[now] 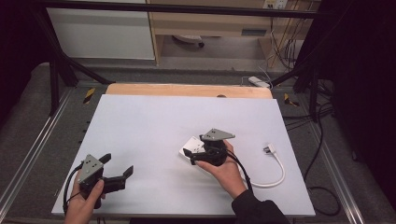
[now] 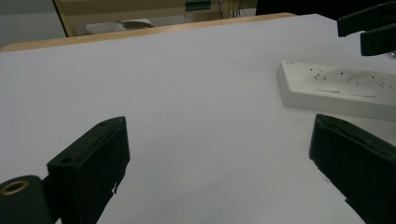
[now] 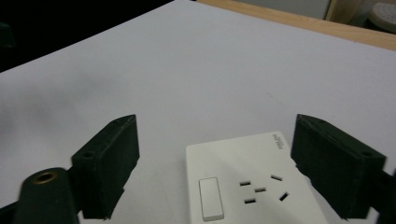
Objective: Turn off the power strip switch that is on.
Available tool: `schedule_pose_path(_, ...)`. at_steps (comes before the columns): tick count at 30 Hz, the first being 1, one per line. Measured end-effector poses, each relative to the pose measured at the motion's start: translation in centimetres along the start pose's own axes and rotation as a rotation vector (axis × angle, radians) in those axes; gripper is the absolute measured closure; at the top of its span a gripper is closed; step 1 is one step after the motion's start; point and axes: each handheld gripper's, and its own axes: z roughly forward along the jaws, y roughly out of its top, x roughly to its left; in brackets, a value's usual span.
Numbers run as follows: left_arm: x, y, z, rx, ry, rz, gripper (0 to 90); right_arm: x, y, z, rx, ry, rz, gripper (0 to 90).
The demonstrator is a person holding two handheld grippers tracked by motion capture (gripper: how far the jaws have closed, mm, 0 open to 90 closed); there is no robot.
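Note:
A white socket block [image 1: 192,143] with a rocker switch [image 3: 210,198] lies flat on the white table [image 1: 154,121], right of centre. Its white cable [image 1: 280,173] loops right to a plug [image 1: 270,149]. My right gripper [image 1: 190,156] hovers over the block's near end, open. In the right gripper view the block [image 3: 252,182] sits between the wide jaws, touching neither. My left gripper [image 1: 117,164] is at the near left corner, open and holding nothing, and points toward the block [image 2: 336,88]. The right gripper's black jaws also appear in the left gripper view, at the top right.
A wooden strip [image 1: 187,89] borders the table's far edge. Black frame bars [image 1: 56,70] and metal rails [image 1: 28,158] flank the table. Dark cables [image 1: 322,196] lie on the floor at right, and a white power strip [image 1: 259,81] sits behind the table.

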Motion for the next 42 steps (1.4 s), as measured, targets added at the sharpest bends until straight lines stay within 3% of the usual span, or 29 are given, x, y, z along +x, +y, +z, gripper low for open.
schedule_pose_path(7, 0.2, -0.1, 0.0, -0.004, 0.003, -0.021, 5.1, -0.1, 0.5, -0.7, -0.058, -0.067, -0.015, 7.8)
schedule_pose_path(14, 0.3, -0.1, 0.0, -0.006, 0.005, -0.031, 5.1, -0.9, 1.4, -2.5, -0.106, -0.048, -0.011, 1.6)
schedule_pose_path(18, 0.3, -0.1, -0.1, -0.01, 0.007, -0.032, 5.1, -1.2, 1.8, -3.3, -0.116, -0.061, -0.028, 1.7)
schedule_pose_path(34, 0.4, 0.0, -0.2, -0.014, 0.006, -0.036, 5.1, -3.6, 1.8, -7.3, -0.161, -0.125, -0.023, 4.0)
schedule_pose_path(42, 0.4, 0.0, -0.3, -0.023, 0.005, -0.04, 5.0, -4.8, 1.1, -9.3, -0.208, -0.191, -0.028, 5.3)
